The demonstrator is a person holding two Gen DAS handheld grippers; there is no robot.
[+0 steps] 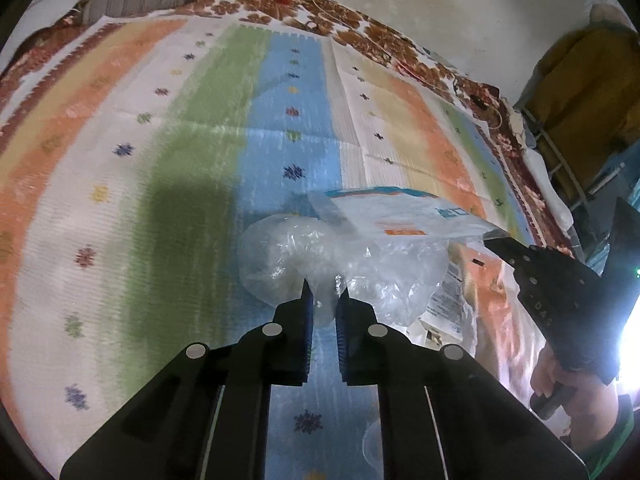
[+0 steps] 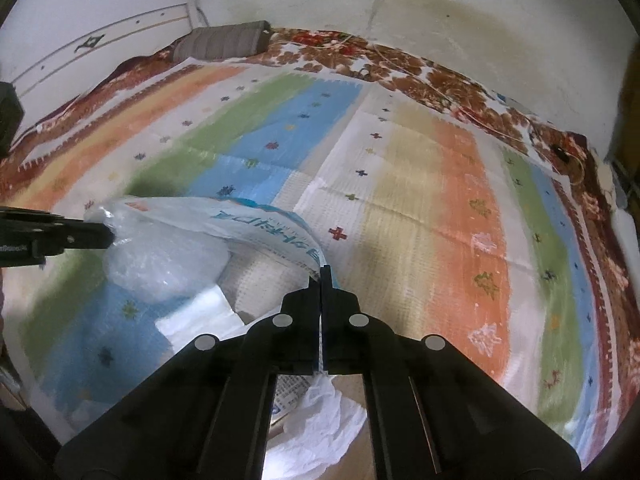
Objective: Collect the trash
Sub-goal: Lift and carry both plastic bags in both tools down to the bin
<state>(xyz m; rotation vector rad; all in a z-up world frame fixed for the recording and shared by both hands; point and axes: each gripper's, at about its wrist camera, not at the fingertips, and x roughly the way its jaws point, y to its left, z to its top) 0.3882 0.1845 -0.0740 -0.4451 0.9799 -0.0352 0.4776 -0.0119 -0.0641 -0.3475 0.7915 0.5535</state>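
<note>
Clear, crinkly plastic is the trouble here: the plastic bag (image 1: pixel 352 256) hangs just above the striped mat (image 1: pixel 168 152), its rim pinched on one side by the nearly closed left gripper (image 1: pixel 325 294) and on the other by the right gripper (image 2: pixel 321 276), shut tight on the printed edge. I judge the mouth should be drawn apart gently and evenly. Crumpled white paper (image 2: pixel 320 420) lies below.

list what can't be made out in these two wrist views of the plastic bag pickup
- Blue print on the thin white plastic bag: both views, smeared and creased, unreadable.
- What the clear crumpled plastic holds: left wrist view, glare and folds hide it.
- White crumpled paper: right wrist view, mostly behind the right gripper.
- Printed leaflet: text too small.
</note>
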